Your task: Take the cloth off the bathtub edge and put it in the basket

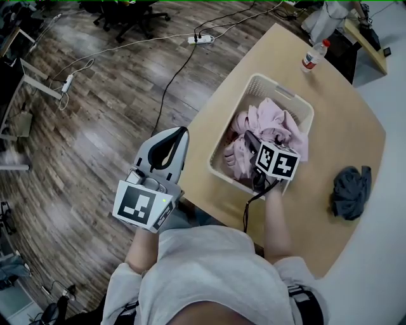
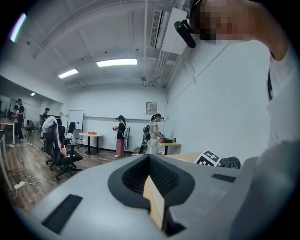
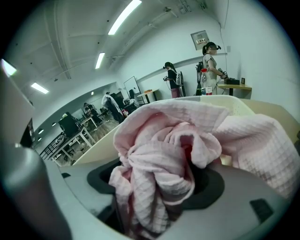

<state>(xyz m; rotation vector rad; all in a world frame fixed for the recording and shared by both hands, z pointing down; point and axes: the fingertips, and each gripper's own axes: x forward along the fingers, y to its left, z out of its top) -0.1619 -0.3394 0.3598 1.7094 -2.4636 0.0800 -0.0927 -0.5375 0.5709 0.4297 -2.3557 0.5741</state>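
Observation:
A pink waffle-weave cloth (image 1: 269,124) lies heaped in the cream plastic basket (image 1: 276,87) on the wooden table. My right gripper (image 1: 249,145) reaches into the basket from the near side, under its marker cube. In the right gripper view the pink cloth (image 3: 159,150) is bunched between the wide-set jaws of the right gripper (image 3: 159,187), which stands open; the basket wall (image 3: 91,153) shows behind. My left gripper (image 1: 181,132) hangs off the table's left edge over the floor, shut and empty, and the left gripper (image 2: 152,187) points across the room.
A dark grey cloth (image 1: 350,190) lies crumpled on the table (image 1: 304,209) right of the basket. A water bottle (image 1: 313,56) stands at the far corner. Cables and a power strip (image 1: 200,39) run over the wood floor; office chairs (image 1: 130,16) stand beyond.

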